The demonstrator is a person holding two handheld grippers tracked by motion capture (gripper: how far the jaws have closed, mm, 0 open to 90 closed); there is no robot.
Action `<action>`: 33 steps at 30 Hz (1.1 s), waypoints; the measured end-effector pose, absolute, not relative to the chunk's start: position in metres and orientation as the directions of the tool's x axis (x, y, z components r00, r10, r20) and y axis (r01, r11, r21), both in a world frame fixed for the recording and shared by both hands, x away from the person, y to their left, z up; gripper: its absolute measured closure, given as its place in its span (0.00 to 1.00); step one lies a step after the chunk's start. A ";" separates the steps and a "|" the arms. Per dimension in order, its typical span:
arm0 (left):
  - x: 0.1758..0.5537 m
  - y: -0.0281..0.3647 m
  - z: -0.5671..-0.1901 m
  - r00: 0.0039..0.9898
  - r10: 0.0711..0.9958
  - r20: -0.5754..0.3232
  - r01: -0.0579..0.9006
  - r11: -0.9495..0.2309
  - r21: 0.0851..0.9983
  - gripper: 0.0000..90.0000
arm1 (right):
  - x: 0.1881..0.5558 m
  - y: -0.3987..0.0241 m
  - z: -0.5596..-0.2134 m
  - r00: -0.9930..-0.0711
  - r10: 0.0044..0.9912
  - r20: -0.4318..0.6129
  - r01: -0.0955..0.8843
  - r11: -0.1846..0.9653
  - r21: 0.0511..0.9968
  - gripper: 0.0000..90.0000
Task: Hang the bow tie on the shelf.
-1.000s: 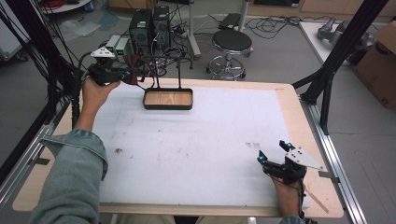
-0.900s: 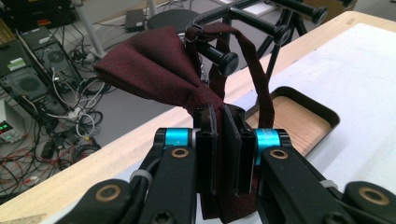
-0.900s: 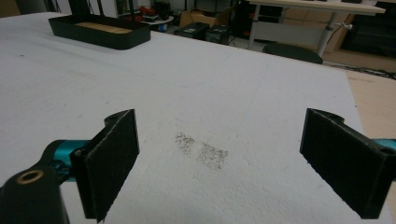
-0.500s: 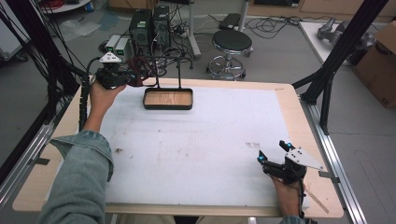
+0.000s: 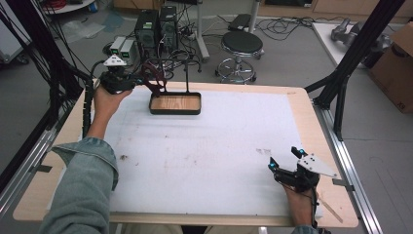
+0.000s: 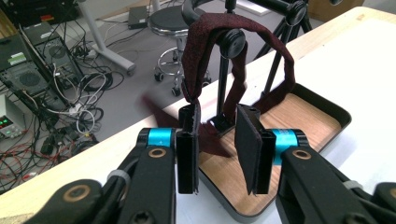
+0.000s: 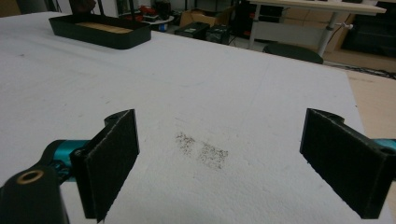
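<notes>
above the tray, the dark red band is draped over the stand's arm. the left gripper has just been opening, its jaws released beside the band's end. the right gripper rests wide open, well apart from the tray.

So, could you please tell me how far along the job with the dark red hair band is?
Done: the dark red fabric hair band already hangs over the black metal stand in the wood-lined black tray. In hand: the left gripper has just been opening, its jaws apart beside the band. Left: withdrawing it. The right gripper rests open on the white mat.
</notes>
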State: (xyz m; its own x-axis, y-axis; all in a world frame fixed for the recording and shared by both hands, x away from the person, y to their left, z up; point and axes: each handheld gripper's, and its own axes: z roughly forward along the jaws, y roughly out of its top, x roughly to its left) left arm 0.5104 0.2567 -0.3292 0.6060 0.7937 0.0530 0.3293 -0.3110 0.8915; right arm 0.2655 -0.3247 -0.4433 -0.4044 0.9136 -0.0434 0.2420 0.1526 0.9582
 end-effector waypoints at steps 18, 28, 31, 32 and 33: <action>0.479 0.271 -0.308 0.583 0.811 0.044 0.277 -0.249 0.928 0.55 | 0.266 -0.325 -0.443 -0.402 0.914 -0.048 0.240 0.156 0.958 0.12; 0.447 0.280 -0.298 0.584 0.811 0.035 0.236 -0.210 0.949 0.47 | 0.266 -0.325 -0.443 -0.403 0.913 -0.055 0.236 0.162 0.958 0.12; 0.434 0.284 -0.294 0.587 0.809 0.036 0.217 -0.200 0.956 0.45 | 0.266 -0.325 -0.443 -0.401 0.914 -0.055 0.239 0.163 0.957 0.12; 0.429 0.285 -0.293 0.589 0.807 0.037 0.211 -0.197 0.957 0.43 | 0.266 -0.325 -0.443 -0.402 0.914 -0.054 0.238 0.162 0.958 0.12; 0.429 0.285 -0.293 0.589 0.807 0.037 0.211 -0.197 0.957 0.42 | 0.266 -0.325 -0.444 -0.401 0.915 -0.052 0.240 0.160 0.957 0.12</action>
State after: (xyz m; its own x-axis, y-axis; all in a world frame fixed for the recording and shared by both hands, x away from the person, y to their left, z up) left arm 0.4290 0.2851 -0.2925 0.5892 0.8071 0.0368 0.2107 -0.1975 0.9574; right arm 0.2659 -0.3247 -0.4435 -0.4009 0.9147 -0.0520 0.2404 0.1598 0.9574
